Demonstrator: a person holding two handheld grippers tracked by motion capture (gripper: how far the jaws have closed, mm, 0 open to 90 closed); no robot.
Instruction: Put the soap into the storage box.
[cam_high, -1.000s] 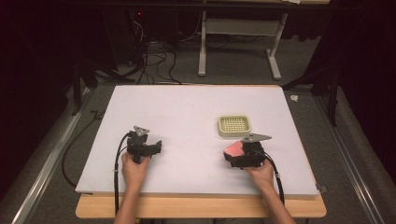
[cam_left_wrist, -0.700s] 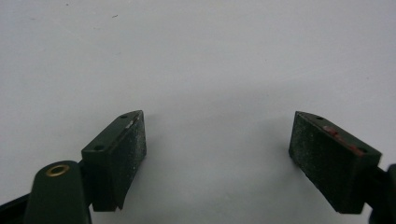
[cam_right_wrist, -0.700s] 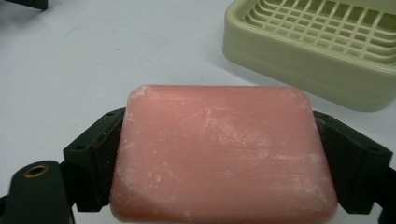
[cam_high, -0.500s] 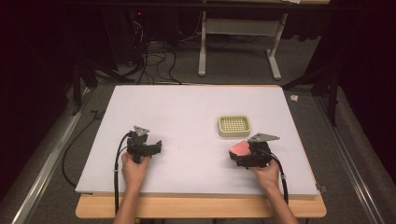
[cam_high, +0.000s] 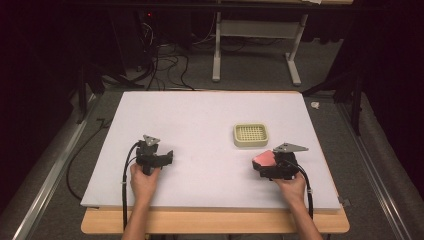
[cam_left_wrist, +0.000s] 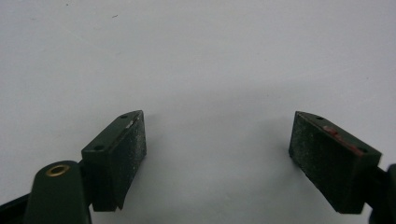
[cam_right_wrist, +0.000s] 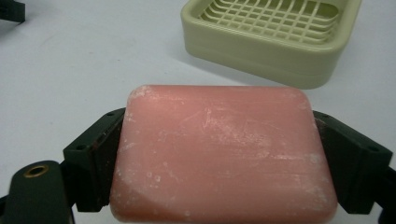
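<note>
A pink bar of soap (cam_right_wrist: 224, 158) is clamped between the jaws of my right gripper (cam_right_wrist: 218, 116), which is shut on its two short sides. In the high view the soap (cam_high: 263, 158) and the right gripper (cam_high: 261, 166) are at the front right of the white table, just in front of a pale green soap dish (cam_high: 236, 136). The dish (cam_right_wrist: 252, 51) has a grid floor with nothing in it, and it stands a little beyond the soap. At the front left my left gripper (cam_high: 170, 157) is open, its jaws (cam_left_wrist: 219, 126) wide apart over bare table.
The white tabletop (cam_high: 200, 120) has a wooden front edge (cam_high: 215, 222). A black cable (cam_high: 125, 170) runs from the left gripper over the front edge. Behind the table are cables and white desk legs (cam_high: 216, 50) on the floor.
My right gripper has shifted a little to the right with the soap in it. The left gripper has stayed in place.
</note>
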